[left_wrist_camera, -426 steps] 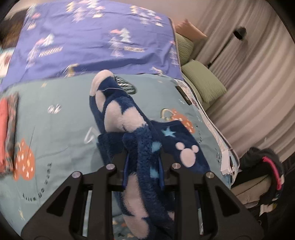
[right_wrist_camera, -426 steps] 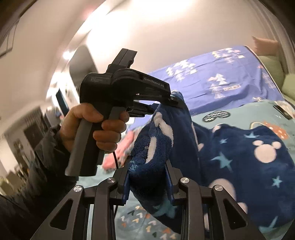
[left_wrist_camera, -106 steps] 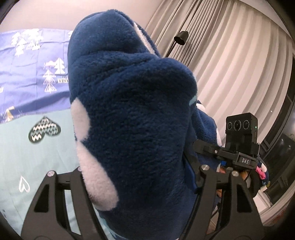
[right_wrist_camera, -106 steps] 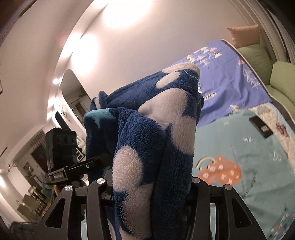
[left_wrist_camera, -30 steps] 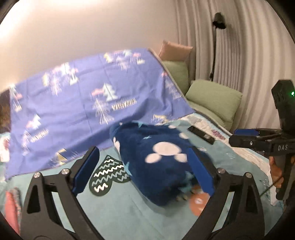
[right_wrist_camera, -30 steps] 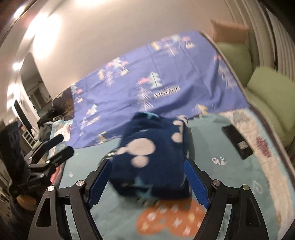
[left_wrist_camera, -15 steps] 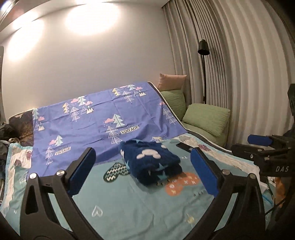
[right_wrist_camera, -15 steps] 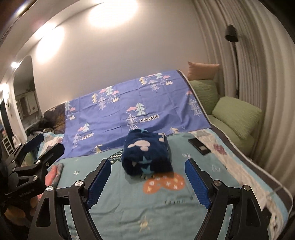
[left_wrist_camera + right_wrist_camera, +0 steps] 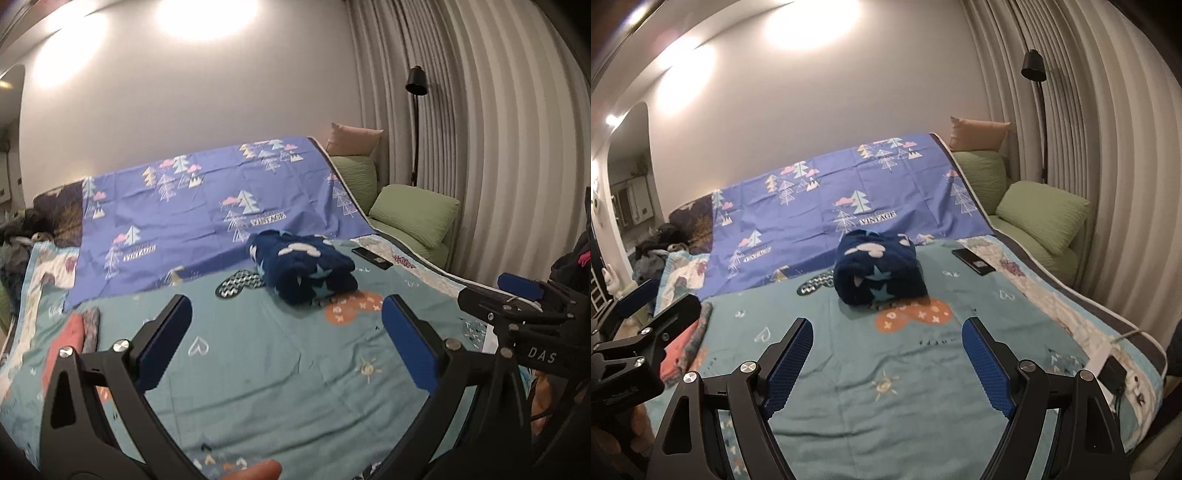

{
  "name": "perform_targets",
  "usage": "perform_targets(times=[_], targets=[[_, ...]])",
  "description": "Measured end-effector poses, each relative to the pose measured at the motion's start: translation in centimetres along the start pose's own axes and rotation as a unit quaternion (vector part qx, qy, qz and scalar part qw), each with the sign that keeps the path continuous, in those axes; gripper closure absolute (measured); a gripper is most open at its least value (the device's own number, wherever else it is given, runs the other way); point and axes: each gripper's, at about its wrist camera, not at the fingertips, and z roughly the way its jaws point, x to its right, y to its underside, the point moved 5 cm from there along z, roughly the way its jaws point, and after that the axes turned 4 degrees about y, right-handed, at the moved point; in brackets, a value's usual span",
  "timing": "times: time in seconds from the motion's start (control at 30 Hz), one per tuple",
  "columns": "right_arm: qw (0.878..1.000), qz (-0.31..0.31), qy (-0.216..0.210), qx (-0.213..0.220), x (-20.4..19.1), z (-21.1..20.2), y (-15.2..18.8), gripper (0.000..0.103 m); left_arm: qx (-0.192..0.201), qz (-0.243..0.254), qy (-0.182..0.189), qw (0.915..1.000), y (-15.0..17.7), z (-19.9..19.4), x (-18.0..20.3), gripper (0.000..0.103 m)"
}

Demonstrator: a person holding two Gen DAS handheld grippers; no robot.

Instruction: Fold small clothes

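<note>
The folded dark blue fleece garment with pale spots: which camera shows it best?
The right wrist view: the folded dark blue fleece garment lies near centre, facing the camera. The left wrist view shows it smaller and more from the side.

The left gripper (image 9: 286, 325) is wide open, and nothing is between its blue pads (image 9: 164, 341). It points over a bed with a teal blanket (image 9: 258, 373). A folded dark blue fluffy garment (image 9: 301, 267) with white spots and light blue stars lies on the blanket, well ahead of the gripper. Behind it a purple sheet (image 9: 207, 218) with little trees is spread out. A black phone (image 9: 372, 258) lies near the garment. Green cushions (image 9: 413, 218) sit by the curtain (image 9: 480, 129). A black lamp (image 9: 416, 83) stands there too. The right gripper (image 9: 517, 291) shows at the side. Red folded clothes (image 9: 64, 349) lie on the other side.
</note>
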Motion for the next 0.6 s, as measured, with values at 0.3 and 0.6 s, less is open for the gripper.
perform_targets(times=[0.3,0.6], targets=[[1.000,-0.001,0.009,-0.018,-0.7,-0.8,2.2,0.018,-0.016,0.000,-0.016,0.9997,2.8,-1.1,-0.2,0.001],[0.999,-0.017,0.013,-0.026,-2.0,-1.1,3.0,0.018,-0.021,0.011,-0.020,0.9995,3.8,-1.9,0.0,0.001]])
